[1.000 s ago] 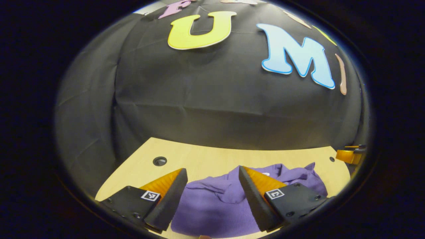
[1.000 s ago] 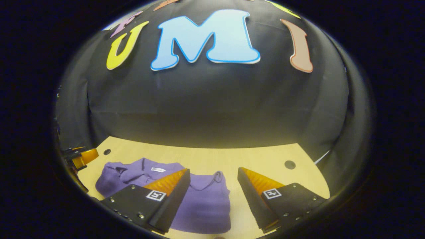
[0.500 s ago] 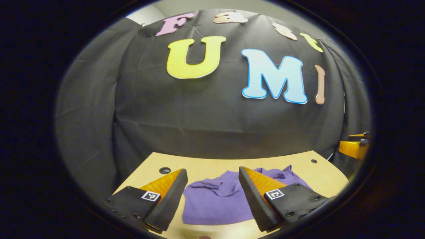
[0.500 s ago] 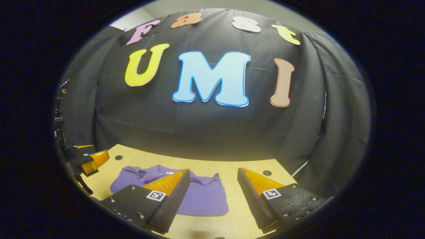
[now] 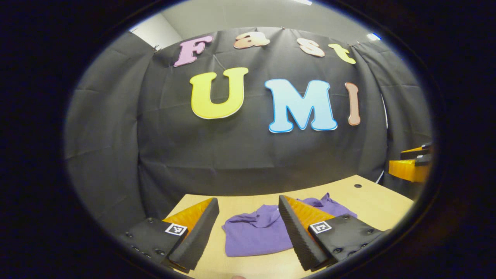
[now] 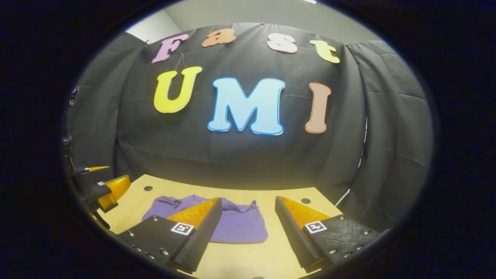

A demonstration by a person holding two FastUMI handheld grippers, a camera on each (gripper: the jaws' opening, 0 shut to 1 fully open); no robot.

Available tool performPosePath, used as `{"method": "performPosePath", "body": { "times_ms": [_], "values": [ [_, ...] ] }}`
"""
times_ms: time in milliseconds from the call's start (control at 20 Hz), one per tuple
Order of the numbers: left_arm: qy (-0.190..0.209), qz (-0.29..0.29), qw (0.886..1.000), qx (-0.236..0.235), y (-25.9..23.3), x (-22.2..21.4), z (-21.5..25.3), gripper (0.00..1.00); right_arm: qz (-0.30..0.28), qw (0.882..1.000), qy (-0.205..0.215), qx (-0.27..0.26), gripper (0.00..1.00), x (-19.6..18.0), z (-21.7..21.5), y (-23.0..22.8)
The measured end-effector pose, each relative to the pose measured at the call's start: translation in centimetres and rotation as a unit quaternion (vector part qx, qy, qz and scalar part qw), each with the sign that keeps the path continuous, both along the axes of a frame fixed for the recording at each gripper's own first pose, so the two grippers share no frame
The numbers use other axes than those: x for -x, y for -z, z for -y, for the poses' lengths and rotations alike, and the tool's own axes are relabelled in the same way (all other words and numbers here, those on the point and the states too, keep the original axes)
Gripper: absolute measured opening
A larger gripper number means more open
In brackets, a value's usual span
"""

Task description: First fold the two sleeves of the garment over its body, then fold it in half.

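Note:
A purple garment (image 5: 257, 231) lies folded into a compact bundle on the light wooden table (image 5: 372, 201), collar side toward the back. My left gripper (image 5: 248, 224) hangs open above the table's near edge, well back from the cloth, nothing between its fingers. The right gripper (image 5: 410, 164) shows at the far right edge of the left gripper view. In the right gripper view the same garment (image 6: 240, 226) lies ahead and left of centre. My right gripper (image 6: 248, 223) is open and empty, raised back from it. The left gripper (image 6: 102, 188) shows at the left edge there.
The wooden table (image 6: 279, 252) has small round holes (image 6: 305, 201) near its back corners, one more (image 5: 358, 186) in the left gripper view. Black cloth closes the booth behind and at both sides.
Both grippers have pulled back and risen away from the garment, which now looks smaller and farther off. More of the wall and ceiling has come into view.

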State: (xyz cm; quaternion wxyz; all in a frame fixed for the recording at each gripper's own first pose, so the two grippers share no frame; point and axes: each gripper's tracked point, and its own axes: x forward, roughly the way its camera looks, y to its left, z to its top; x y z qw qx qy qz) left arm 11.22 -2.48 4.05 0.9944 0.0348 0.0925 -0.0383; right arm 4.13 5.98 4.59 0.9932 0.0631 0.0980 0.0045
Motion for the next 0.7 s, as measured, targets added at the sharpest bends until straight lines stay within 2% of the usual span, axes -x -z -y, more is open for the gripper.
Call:
{"method": "performPosePath", "body": {
  "times_ms": [300,700],
  "values": [
    [-0.002,0.034,0.999,0.03,-2.8,4.0,4.2,0.99,0.033,0.999,-0.013,0.017,0.88,3.1,2.4,-1.2],
    [-0.037,0.073,0.995,0.052,-5.9,7.5,4.5,0.99,0.061,0.997,-0.031,0.044,0.87,5.3,3.0,-0.8]
  ]
}}
